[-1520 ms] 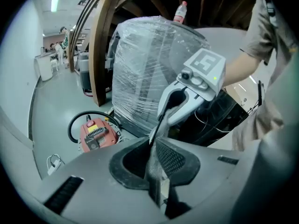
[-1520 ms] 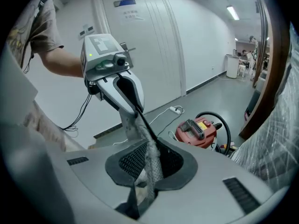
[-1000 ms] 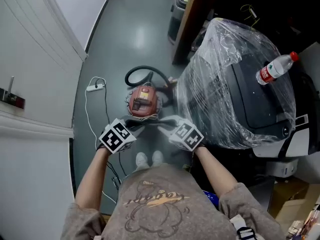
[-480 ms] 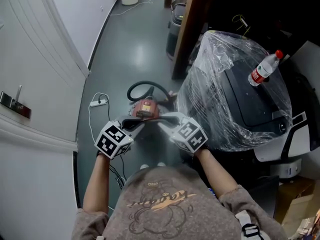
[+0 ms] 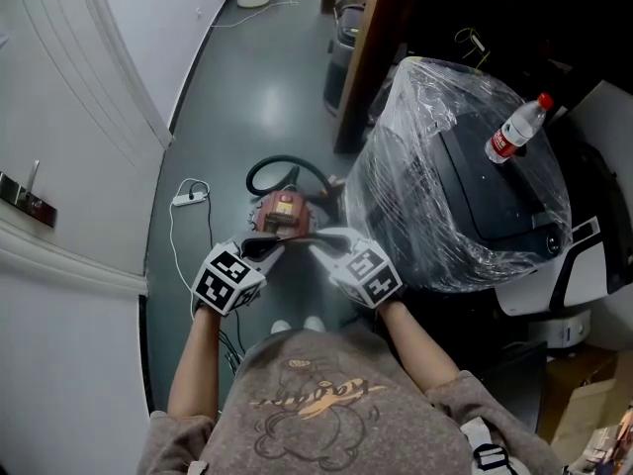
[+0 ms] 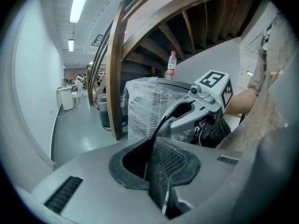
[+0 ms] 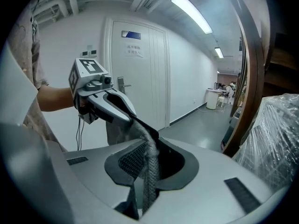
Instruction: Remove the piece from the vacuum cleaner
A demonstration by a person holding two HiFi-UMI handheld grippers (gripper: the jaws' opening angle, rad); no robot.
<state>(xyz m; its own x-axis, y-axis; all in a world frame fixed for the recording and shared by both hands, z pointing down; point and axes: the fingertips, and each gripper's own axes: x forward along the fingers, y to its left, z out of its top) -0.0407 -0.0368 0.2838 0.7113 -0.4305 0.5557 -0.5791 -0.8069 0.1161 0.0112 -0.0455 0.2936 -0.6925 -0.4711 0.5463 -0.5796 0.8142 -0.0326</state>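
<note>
A red canister vacuum cleaner (image 5: 282, 211) with a black hose (image 5: 269, 170) sits on the grey floor below my hands. Both grippers are held above its near side with their tips facing each other. A thin dark grey mesh filter piece (image 6: 161, 160) stretches between them. The left gripper (image 6: 158, 181) is shut on one end of it. The right gripper (image 7: 145, 176) is shut on the other end of the filter piece (image 7: 148, 157). In the head view the left gripper (image 5: 265, 253) and right gripper (image 5: 318, 245) nearly meet over the vacuum.
A large plastic-wrapped object (image 5: 455, 186) with a water bottle (image 5: 514, 130) on top stands close on the right. A wooden post (image 5: 358, 62) rises behind the vacuum. A white door with a handle (image 5: 25, 201) is on the left, and a power strip (image 5: 186, 173) lies on the floor.
Both grippers keep their hold on the filter piece above the vacuum. The head view has shifted slightly; the grippers have barely moved.
</note>
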